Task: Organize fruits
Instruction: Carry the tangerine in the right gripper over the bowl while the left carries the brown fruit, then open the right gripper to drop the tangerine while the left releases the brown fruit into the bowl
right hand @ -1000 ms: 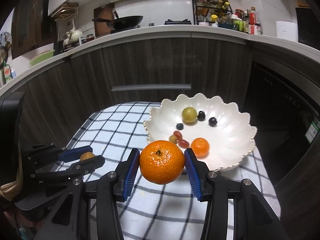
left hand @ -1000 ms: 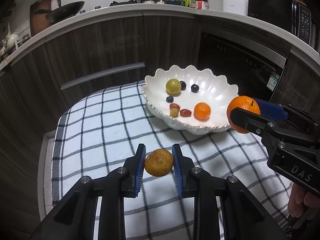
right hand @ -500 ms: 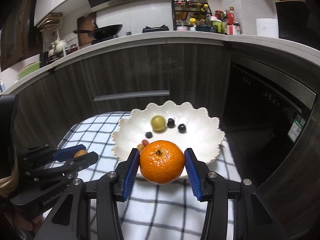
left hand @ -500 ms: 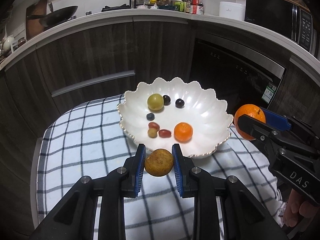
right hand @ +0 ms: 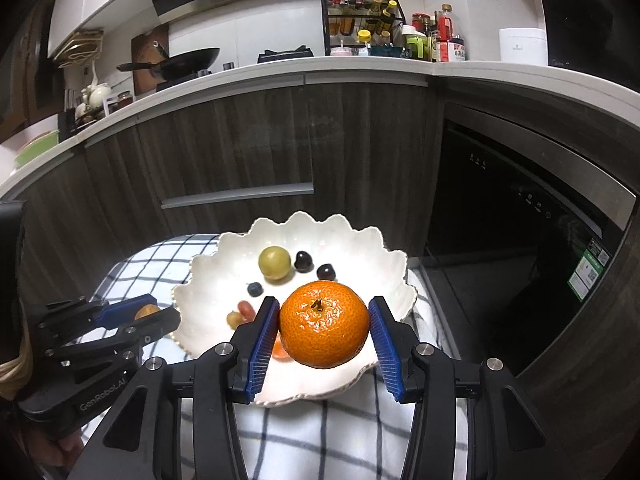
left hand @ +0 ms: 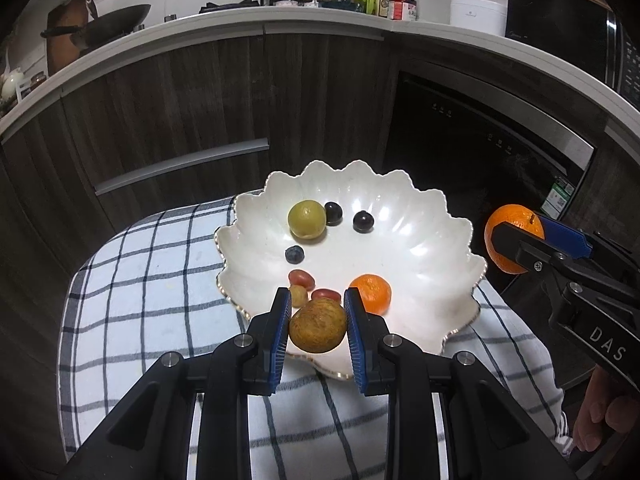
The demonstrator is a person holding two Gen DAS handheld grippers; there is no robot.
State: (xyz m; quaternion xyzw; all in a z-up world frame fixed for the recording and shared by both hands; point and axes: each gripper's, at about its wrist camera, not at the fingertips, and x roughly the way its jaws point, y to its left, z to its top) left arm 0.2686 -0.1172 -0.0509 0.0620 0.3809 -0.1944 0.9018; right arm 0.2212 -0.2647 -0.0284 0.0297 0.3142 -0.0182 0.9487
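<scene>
Your brown, rough-skinned fruit [left hand: 317, 325] sits pinched between the blue pads of your left gripper [left hand: 317, 326], over the near rim of the scalloped white bowl [left hand: 432, 216]. Your right gripper [right hand: 325, 330] grips a mandarin [right hand: 324, 323] the same way, above the bowl's near side. Inside the bowl lie a green-yellow plum [left hand: 306, 219], two dark grapes [left hand: 363, 221], a blueberry [left hand: 295, 255], small reddish fruits [left hand: 301, 278] and a smaller mandarin [left hand: 371, 293]. The bowl stands on a checked cloth [left hand: 152, 280].
</scene>
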